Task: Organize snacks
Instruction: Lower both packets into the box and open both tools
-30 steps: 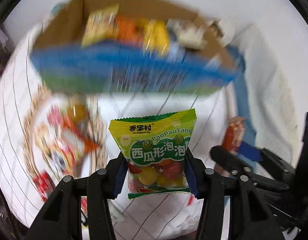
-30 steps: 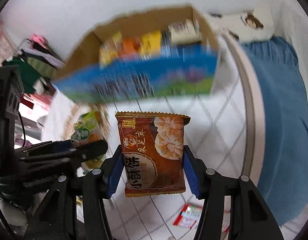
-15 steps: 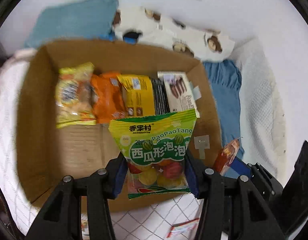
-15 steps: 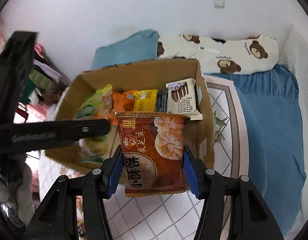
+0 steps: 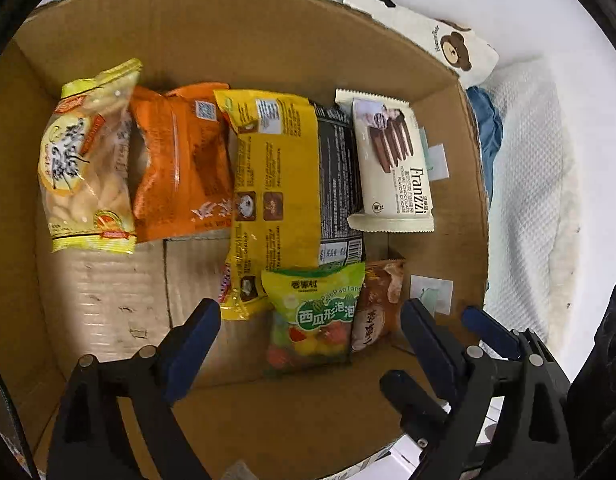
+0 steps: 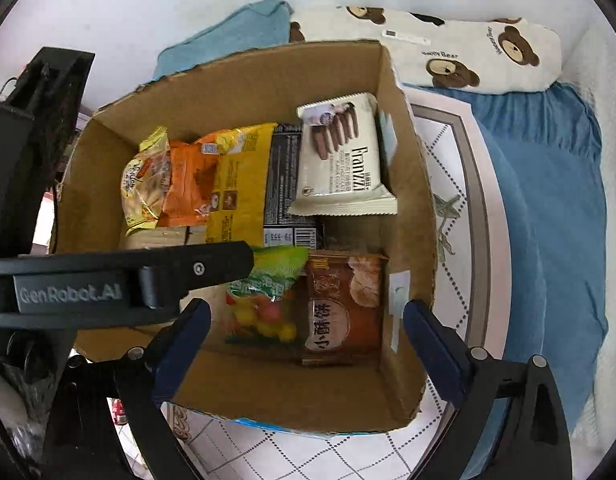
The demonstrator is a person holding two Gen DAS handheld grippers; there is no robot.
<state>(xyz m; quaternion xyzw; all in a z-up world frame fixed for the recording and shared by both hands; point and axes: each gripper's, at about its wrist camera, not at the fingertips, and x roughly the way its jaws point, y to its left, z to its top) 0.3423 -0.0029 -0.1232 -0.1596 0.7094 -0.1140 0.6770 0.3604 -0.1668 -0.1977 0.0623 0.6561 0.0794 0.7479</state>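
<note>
My left claw (image 5: 309, 334) and right claw (image 6: 306, 330) both gape empty above the cardboard box (image 6: 244, 80). Inside it, the green candy bag (image 5: 313, 316) lies beside the brown biscuit pack (image 6: 341, 308), other snacks at 12 o'clock.

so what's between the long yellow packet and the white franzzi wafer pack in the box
A black packet lies between the long yellow packet and the white Franzzi wafer pack, partly tucked under both; the left wrist view shows it best.
</note>
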